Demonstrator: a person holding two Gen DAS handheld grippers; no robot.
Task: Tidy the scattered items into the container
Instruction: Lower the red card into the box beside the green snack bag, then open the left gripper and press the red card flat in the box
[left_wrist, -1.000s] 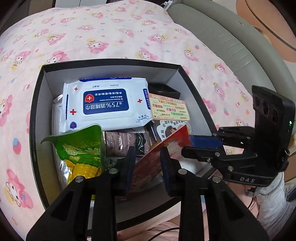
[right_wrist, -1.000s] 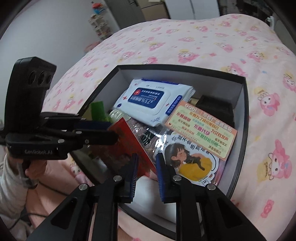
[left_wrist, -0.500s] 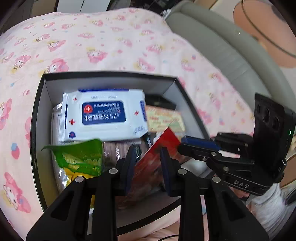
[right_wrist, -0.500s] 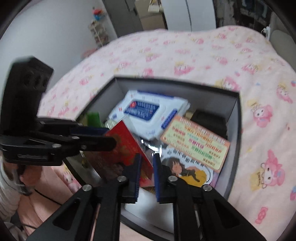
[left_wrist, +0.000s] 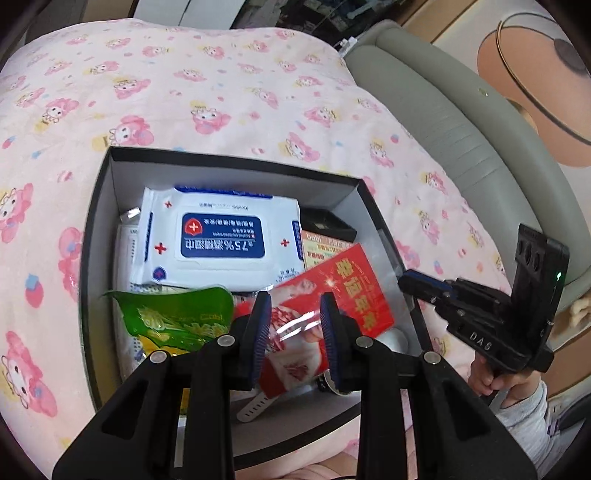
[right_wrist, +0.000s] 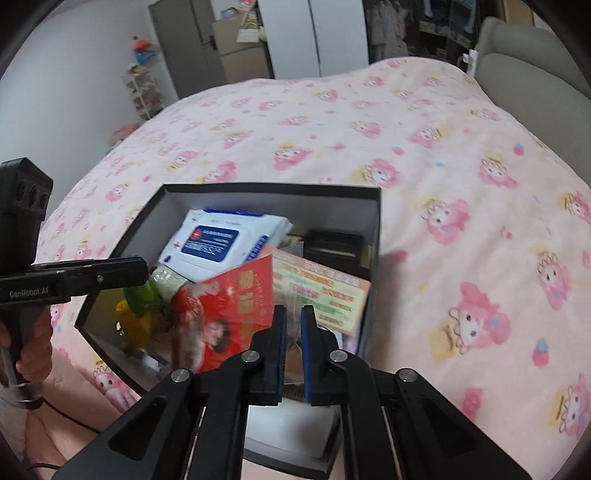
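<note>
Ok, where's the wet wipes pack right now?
The wet wipes pack lies inside the black box, toward its far left, behind the green snack bag.

Black tool (left_wrist: 293, 325) with blue ribbed pads (left_wrist: 258, 325), silver screws

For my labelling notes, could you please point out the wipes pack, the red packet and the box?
Wipes pack (left_wrist: 221, 236), left wrist view, blue label.
Red packet (left_wrist: 354, 291), left wrist view, gold lettering.
Box (right_wrist: 273, 189), right wrist view, far rim.
</note>
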